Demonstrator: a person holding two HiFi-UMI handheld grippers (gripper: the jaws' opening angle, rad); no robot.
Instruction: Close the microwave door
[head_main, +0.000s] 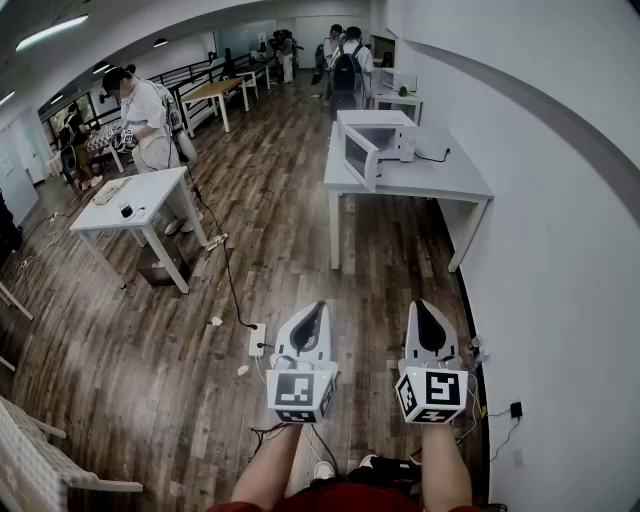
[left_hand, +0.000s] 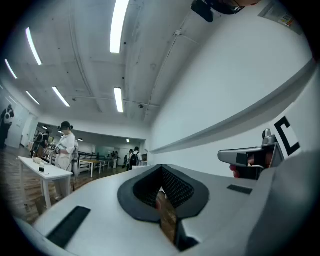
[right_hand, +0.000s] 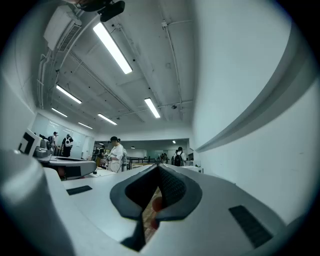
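A white microwave (head_main: 388, 138) stands on a grey table (head_main: 450, 178) several steps ahead, by the right wall. Its door (head_main: 360, 155) hangs open toward the left. Both grippers are held low near my body, far short of the table. My left gripper (head_main: 317, 307) (left_hand: 161, 168) has its jaws together and holds nothing. My right gripper (head_main: 423, 305) (right_hand: 159, 168) sits beside it, jaws also meeting at the tip and empty. Both point ahead and slightly upward. The microwave cannot be made out in either gripper view.
A white table (head_main: 150, 190) stands at the left with a person (head_main: 148, 118) behind it. A power strip (head_main: 256, 340) and cables lie on the wooden floor ahead. More people (head_main: 346, 62) and tables are at the far end. The white wall (head_main: 560, 260) runs along the right.
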